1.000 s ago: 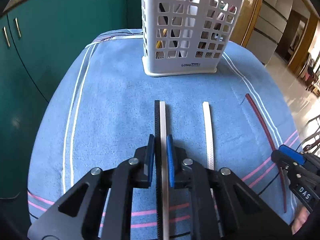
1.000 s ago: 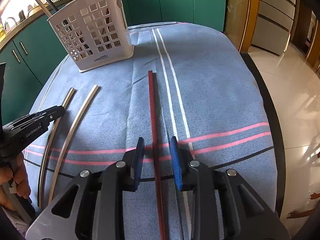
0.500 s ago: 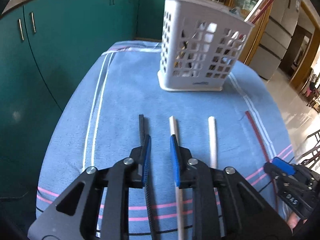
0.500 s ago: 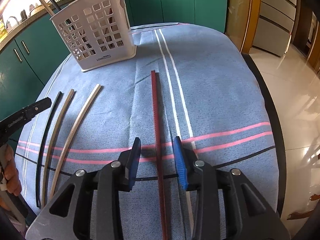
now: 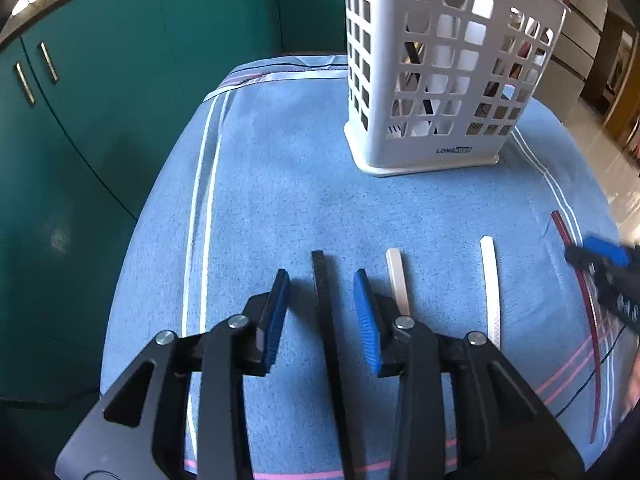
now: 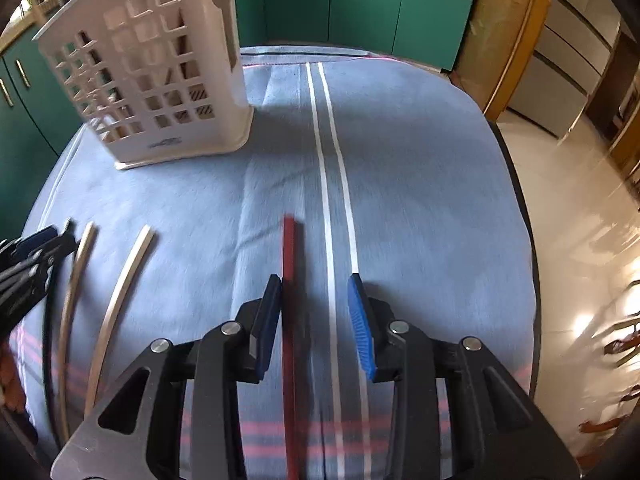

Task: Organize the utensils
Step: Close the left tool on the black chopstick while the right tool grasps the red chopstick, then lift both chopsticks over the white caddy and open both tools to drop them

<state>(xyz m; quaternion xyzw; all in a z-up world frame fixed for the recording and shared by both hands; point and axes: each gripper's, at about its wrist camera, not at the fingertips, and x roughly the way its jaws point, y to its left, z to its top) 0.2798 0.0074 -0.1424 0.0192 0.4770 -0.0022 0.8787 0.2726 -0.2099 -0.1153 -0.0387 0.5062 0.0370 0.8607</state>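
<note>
- Straddling a black chopstick (image 5: 325, 312), the left claw (image 5: 322, 316) stands wide, its blue pads clear of the stick on both sides.
- The black chopstick lies flat on the blue striped cloth (image 5: 280, 208) that covers the tabletop, pointing toward the white utensil basket (image 5: 436, 72).
- Just right of it lies a pale chopstick (image 5: 398, 280), partly hidden under the claw's right finger, and further right a white chopstick (image 5: 491, 280); the three run roughly parallel and apart from each other.
- The right claw (image 6: 316, 320) is also wide, with a dark red chopstick (image 6: 289, 264) between its pads; the stick sits right against the left pad (image 6: 269, 320) and well away from the right one, though whether it touches the pad cannot be told.
- In the left wrist view the red stick shows as a curved line near the cloth's right edge, with the right claw's blue tip blurred over it.
- The basket stands upright at the far end of the cloth, with several utensils inside seen through its grid.
- Green cabinets (image 5: 120, 80) stand behind the tabletop.
</note>
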